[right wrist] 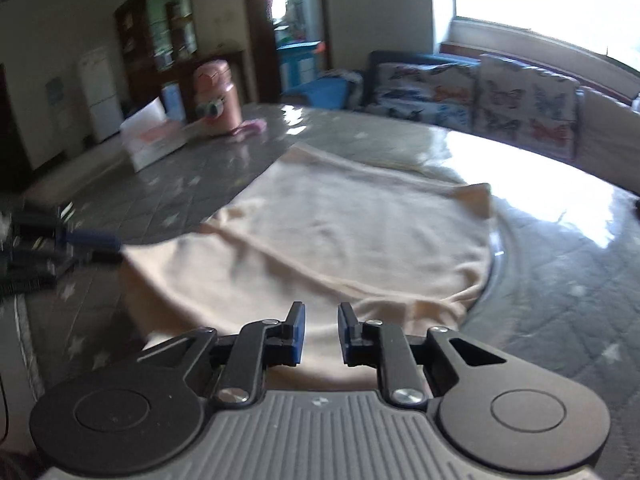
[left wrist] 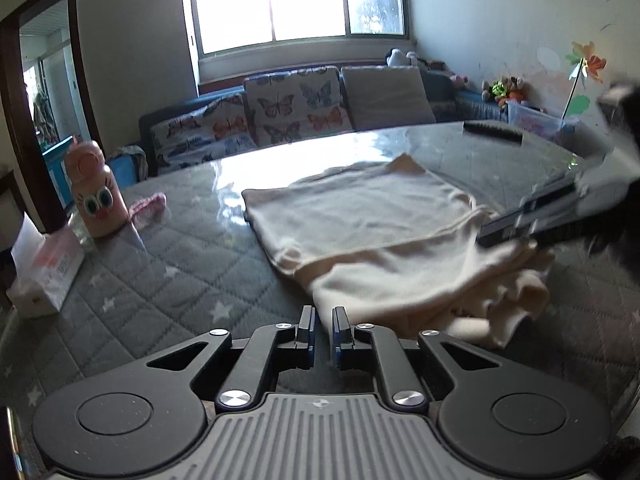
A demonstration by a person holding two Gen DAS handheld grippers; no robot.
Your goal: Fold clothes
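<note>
My left gripper (left wrist: 323,322) and right gripper (right wrist: 321,326) both hover with fingers slightly parted, gripping nothing, over the cream garment (left wrist: 372,236) spread mid-frame on the grey quilted table (left wrist: 152,280).

We are in a home's living room. At upper centre of the left wrist view a large window (left wrist: 296,0) lights a sofa (left wrist: 304,108) with butterfly-print cushions (left wrist: 298,104). Soft toys (left wrist: 506,90) and a paper pinwheel (left wrist: 586,64) sit at upper right. The counter (left wrist: 160,264) wears a quilted star-pattern cover, with a tissue box (left wrist: 44,268) at left. A white fridge (right wrist: 98,92) and glass-fronted cabinet (right wrist: 168,28) appear at upper left of the right wrist view.
</note>
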